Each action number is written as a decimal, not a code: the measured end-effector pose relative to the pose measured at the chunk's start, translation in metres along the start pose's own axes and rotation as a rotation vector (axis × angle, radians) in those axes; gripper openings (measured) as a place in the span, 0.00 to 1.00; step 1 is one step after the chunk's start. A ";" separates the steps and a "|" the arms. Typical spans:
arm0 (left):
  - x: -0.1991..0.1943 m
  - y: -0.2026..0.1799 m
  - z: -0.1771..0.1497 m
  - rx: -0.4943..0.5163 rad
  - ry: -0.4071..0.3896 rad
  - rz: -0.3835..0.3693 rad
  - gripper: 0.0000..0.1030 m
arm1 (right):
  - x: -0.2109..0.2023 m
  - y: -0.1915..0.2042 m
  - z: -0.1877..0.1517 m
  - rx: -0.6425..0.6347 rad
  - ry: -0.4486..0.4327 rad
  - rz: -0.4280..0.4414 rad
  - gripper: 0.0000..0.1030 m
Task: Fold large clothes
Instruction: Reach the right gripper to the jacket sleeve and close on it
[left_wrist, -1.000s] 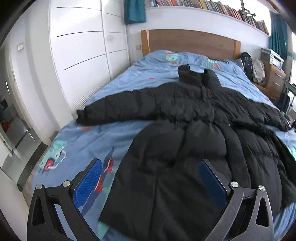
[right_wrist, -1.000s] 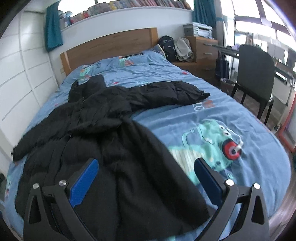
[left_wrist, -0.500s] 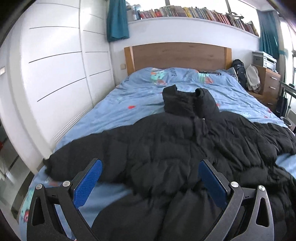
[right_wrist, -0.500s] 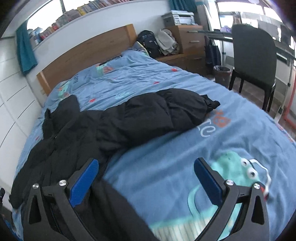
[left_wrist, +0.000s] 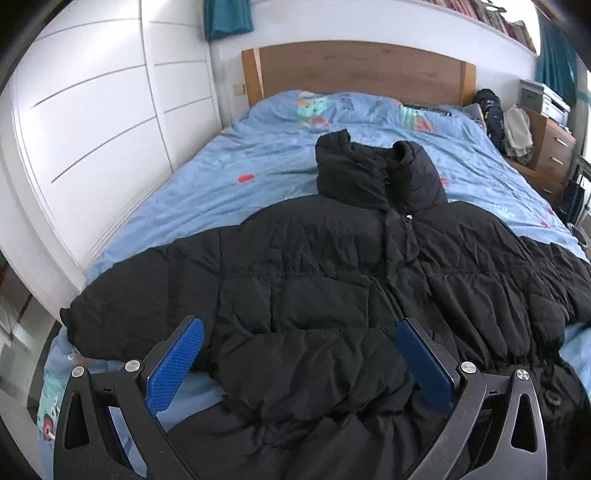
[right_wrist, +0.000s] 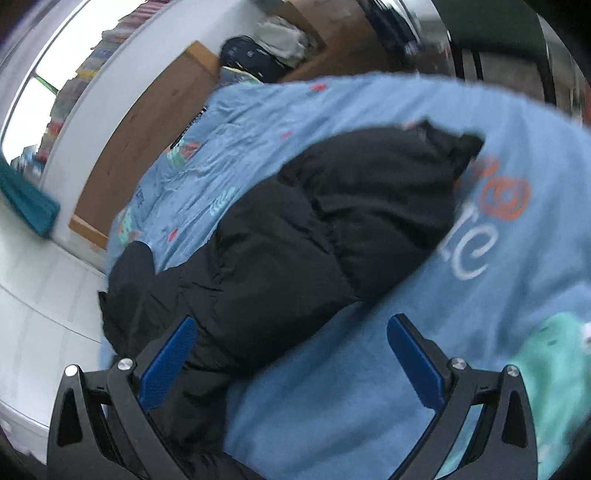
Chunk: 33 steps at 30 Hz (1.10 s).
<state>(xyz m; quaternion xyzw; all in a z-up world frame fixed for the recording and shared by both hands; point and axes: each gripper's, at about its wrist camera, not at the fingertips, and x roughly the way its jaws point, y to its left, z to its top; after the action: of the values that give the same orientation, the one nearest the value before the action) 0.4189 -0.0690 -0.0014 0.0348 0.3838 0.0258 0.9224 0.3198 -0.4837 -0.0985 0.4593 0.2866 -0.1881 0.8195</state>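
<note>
While both claws gape empty, black coat (left_wrist: 332, 280) collar toward headboard (left_wrist: 362, 70)

Blk jacket (left_wrist: 332, 266) on bed (left_wrist: 229, 177).

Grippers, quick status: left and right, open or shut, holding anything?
Left gripper: open, holding nothing, over the black jacket.
Right gripper: open, holding nothing, over the jacket sleeve and blue bedcover.
</note>
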 end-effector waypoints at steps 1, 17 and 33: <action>0.003 -0.002 0.002 -0.001 0.009 0.008 0.99 | 0.005 -0.003 0.001 0.017 0.010 0.018 1.00; 0.043 0.009 0.017 -0.062 0.101 0.065 0.99 | 0.044 -0.034 0.075 0.215 -0.100 0.113 1.00; 0.033 0.045 0.016 -0.094 0.171 0.044 0.99 | 0.037 -0.024 0.104 0.175 -0.135 0.056 0.24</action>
<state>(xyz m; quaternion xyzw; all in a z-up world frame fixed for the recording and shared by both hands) 0.4529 -0.0223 -0.0099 -0.0023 0.4586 0.0668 0.8861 0.3652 -0.5872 -0.0941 0.5230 0.2002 -0.2200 0.7988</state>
